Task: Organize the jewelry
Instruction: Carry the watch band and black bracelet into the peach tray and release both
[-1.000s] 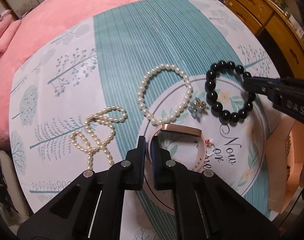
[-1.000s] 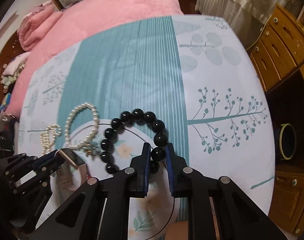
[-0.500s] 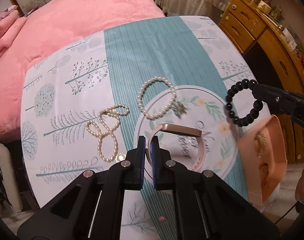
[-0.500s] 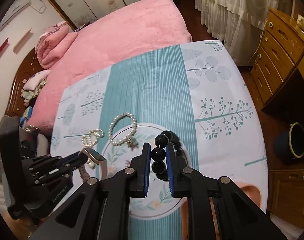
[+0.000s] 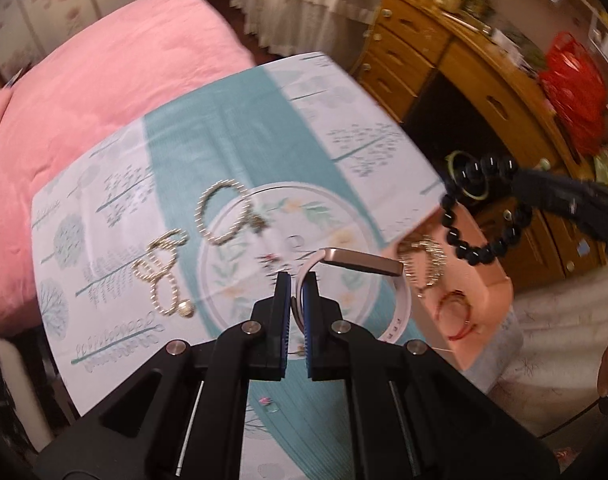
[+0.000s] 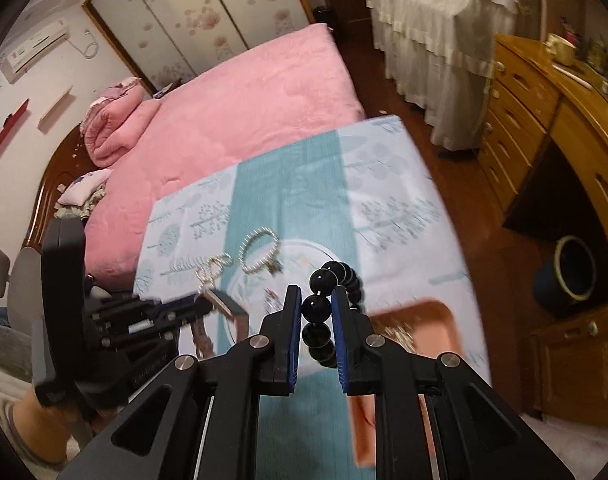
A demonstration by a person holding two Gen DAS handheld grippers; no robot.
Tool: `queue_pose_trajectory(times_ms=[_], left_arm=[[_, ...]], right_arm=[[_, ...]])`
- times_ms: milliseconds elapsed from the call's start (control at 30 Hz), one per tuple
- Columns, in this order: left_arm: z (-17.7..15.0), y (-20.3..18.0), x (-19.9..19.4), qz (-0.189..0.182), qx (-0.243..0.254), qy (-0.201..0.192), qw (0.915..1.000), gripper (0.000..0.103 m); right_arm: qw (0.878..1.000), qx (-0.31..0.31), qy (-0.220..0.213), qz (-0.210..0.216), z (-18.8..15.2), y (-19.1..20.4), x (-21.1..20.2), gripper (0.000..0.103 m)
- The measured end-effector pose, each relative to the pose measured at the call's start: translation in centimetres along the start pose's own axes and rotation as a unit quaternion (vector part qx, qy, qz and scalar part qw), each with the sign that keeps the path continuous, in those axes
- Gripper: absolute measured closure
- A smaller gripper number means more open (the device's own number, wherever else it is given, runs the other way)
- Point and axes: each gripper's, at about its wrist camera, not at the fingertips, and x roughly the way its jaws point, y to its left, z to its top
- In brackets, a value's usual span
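**Both grippers hold jewelry above the cloth**

Left wrist view: The left gripper has its jaws nearly closed, pinching the pink strap of a band with a rose-gold metal bar. The band's loop curves off to the right of the jaws, lifted above the cloth. On the cloth, left of the gripper, lies a twisted pearl string with one larger bead at its near end. Farther off, a pearl bracelet lies across the rim of a printed circle, with a small charm touching its right side. At the cloth's right edge sits a pink tray; it holds a gold chain and a thin red cord. The right gripper comes in from the right, gripping a black bead bracelet that hangs down over the tray. The view is blurred.

Right wrist view: The right gripper is closed to the width of one bead and clamps the black bead bracelet by that bead; the other beads loop away beyond and below the jaws. The left gripper appears at left with the band at its tips. The pearl bracelet and pearl string lie on the cloth beyond. The pink tray is near right, partly hidden by the gripper. A pink bed lies past the cloth.
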Motion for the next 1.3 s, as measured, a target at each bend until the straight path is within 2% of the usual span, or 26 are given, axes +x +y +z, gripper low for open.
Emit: queue_pose_trajectory(times_ms=[200, 433, 500, 633, 733, 867, 1100, 1167, 1200, 1267, 1300], left_arm=[[0.7, -5.7, 0.2, -0.022, 0.058, 0.005, 0.9981, 0.099], [0.3, -11.7, 3.3, -0.045, 0.113, 0.028, 0.9921, 0.099], [0.0, -13.2, 5.0, -0.046, 0.125, 0.044, 0.9901, 0.099], [-0.7, -15.3, 8.2, -0.041, 0.142, 0.068, 0.9866, 0.099], [-1.2, -16.5, 9.9, -0.039, 0.155, 0.077, 0.9841, 0.099], [-1.7, -17.3, 11.1, -0.037, 0.171, 0.085, 0.9809, 0.099], [-1.9, -17.7, 11.3, -0.045, 0.176, 0.095, 0.9787, 0.095], [-1.9, -17.6, 10.9, -0.045, 0.179, 0.093, 0.9783, 0.09], [-1.9, -17.5, 10.6, -0.048, 0.178, 0.092, 0.9784, 0.084], [-2.0, -17.2, 9.9, -0.057, 0.174, 0.089, 0.979, 0.067], [-2.0, -17.1, 9.6, -0.057, 0.174, 0.088, 0.9792, 0.054]], right_arm=[[0.999, 0.024, 0.027, -0.038, -5.0, -4.1, -1.9, 0.089], [0.997, 0.053, 0.059, -0.017, -10.9, -7.0, -0.5, 0.089], [0.996, 0.053, 0.065, -0.028, -12.1, -7.7, 0.1, 0.089], [0.993, 0.065, 0.089, -0.047, -13.6, -10.1, 2.4, 0.088], [0.99, 0.062, 0.094, -0.088, -14.3, -11.5, 3.3, 0.085], [0.99, 0.049, 0.086, -0.102, -14.9, -12.5, 3.0, 0.062], [0.991, 0.047, 0.077, -0.103, -13.2, -12.4, 2.0, 0.061], [0.991, 0.045, 0.076, -0.103, -13.1, -12.4, 1.3, 0.061], [0.991, 0.043, 0.077, -0.105, -13.0, -12.3, 1.1, 0.061], [0.99, 0.039, 0.078, -0.109, -12.8, -12.1, 1.3, 0.061], [0.99, 0.039, 0.079, -0.11, -12.7, -12.0, 1.3, 0.061]])
